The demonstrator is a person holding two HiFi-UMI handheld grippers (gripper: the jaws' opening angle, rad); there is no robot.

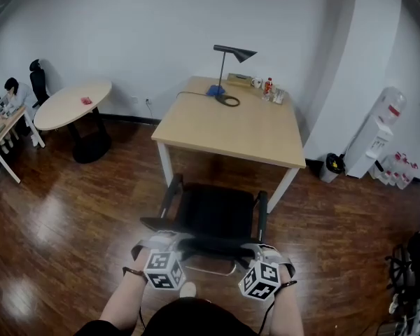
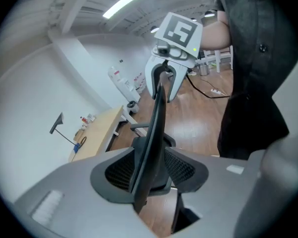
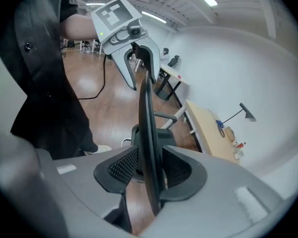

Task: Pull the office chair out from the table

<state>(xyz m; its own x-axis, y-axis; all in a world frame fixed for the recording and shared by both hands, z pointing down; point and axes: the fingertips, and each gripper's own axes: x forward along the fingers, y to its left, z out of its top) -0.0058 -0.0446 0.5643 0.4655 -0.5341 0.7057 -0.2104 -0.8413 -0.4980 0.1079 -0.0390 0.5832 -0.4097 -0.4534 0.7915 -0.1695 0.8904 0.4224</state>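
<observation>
Both forearms reach forward and down side by side, the left gripper (image 1: 156, 242) and right gripper (image 1: 260, 249) set at the two ends of the backrest (image 1: 208, 243) of the office chair (image 1: 213, 212). In each gripper view the thin top edge of the backrest stands between the fingers (image 2: 118, 170), which are parted with a gap showing beside the edge, so neither pair clamps it. The chair faces the square wooden tabletop (image 1: 231, 128), its seat just clear of the near edge and its armrests reaching toward it. A black lamp (image 1: 229, 60) and small bottles (image 1: 268, 86) stand at the far side. The floor (image 1: 63, 215) is dark glossy wood; a round table (image 1: 73, 103) stands left, and a water dispenser (image 1: 381, 128) and a black bin (image 1: 330, 166), contents unseen, stand right
</observation>
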